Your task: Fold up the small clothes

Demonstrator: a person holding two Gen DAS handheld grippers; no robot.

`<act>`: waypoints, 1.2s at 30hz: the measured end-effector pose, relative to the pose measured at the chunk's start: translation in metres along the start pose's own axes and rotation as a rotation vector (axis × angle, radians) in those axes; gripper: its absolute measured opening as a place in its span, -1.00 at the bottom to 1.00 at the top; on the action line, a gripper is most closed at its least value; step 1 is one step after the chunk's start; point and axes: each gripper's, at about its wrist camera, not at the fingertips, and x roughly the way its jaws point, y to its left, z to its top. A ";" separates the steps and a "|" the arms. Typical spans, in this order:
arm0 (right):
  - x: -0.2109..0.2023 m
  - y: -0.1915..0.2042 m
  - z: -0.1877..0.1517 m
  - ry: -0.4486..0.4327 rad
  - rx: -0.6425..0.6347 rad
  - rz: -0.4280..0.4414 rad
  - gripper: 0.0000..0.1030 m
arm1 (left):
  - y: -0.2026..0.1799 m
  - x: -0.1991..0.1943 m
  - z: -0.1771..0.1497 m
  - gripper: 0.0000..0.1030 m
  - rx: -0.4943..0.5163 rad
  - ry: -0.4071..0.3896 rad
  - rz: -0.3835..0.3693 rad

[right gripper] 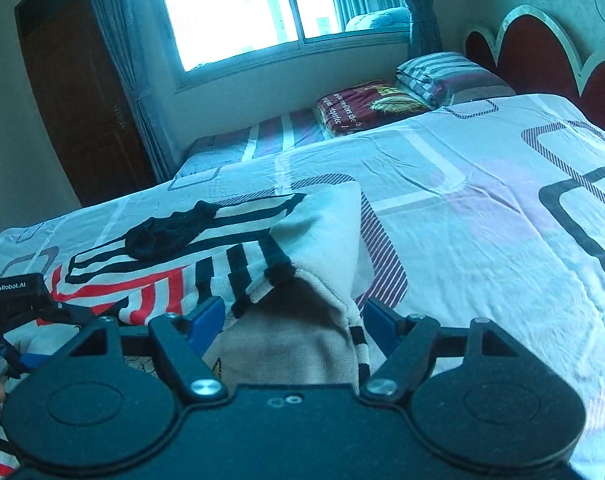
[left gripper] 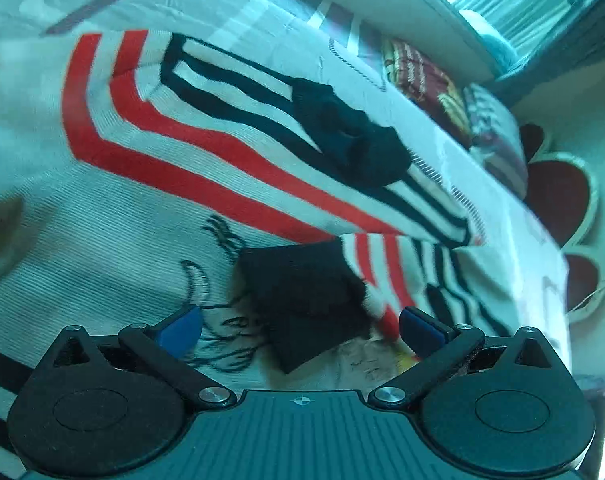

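1. A white knit sweater (right gripper: pixel 150 276) with red and black stripes lies spread on the bed (right gripper: pixel 482 208), over its patterned sheet.
2. The right gripper (right gripper: pixel 292 316) has its jaws wide, a raised fold of the sweater with a black cuff (right gripper: pixel 298 296) between them; whether they grip it I cannot tell.
3. The left gripper (left gripper: pixel 300 326) hangs over the sweater, jaws wide around another black cuff (left gripper: pixel 302 296).
4. "GenRobot.AI" is printed on the left gripper's body, left of the sweater.
5. Beyond the sweater, a maroon folded blanket (right gripper: pixel 366 106) bears partly legible writing, "the".
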 end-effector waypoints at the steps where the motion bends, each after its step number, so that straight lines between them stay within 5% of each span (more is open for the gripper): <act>1: 0.000 0.001 0.001 -0.004 0.000 -0.002 0.47 | 0.001 0.001 -0.001 0.99 -0.022 -0.008 -0.027; 3: 0.000 0.002 0.001 -0.011 -0.004 -0.005 0.47 | -0.003 0.006 -0.004 0.99 -0.036 -0.005 -0.087; 8: -0.001 -0.001 0.000 -0.010 -0.014 -0.027 0.47 | -0.006 0.023 -0.007 -0.01 -0.068 0.010 -0.198; 15: 0.016 -0.002 -0.005 0.026 -0.074 -0.094 0.42 | -0.023 0.024 0.010 -0.62 0.007 -0.105 -0.149; 17: 0.025 0.000 -0.005 0.045 -0.111 -0.118 0.32 | -0.022 0.006 0.017 -0.68 0.024 -0.154 -0.143; 19: 0.035 0.003 -0.005 0.063 -0.133 -0.124 0.09 | -0.020 -0.010 0.027 -0.95 0.045 -0.209 -0.139; 23: 0.055 0.011 -0.005 0.077 -0.178 -0.148 -0.02 | -0.009 -0.021 0.046 -0.94 0.089 -0.234 -0.089; 25: 0.060 0.012 -0.003 0.079 -0.179 -0.148 -0.09 | -0.001 -0.011 0.048 -0.94 0.076 -0.153 -0.071; 29: 0.059 0.011 -0.004 0.079 -0.161 -0.115 -0.05 | 0.007 -0.007 0.038 -0.80 0.053 -0.113 -0.068; 30: 0.059 0.010 -0.005 0.080 -0.152 -0.107 -0.02 | 0.009 -0.001 0.037 -0.10 0.029 -0.082 -0.071; 31: 0.058 0.009 -0.005 0.079 -0.147 -0.104 0.01 | 0.013 0.005 0.035 0.97 -0.014 -0.045 -0.079; 36: 0.055 0.006 -0.006 0.079 -0.131 -0.099 0.06 | 0.019 0.020 0.016 0.99 -0.090 -0.080 -0.133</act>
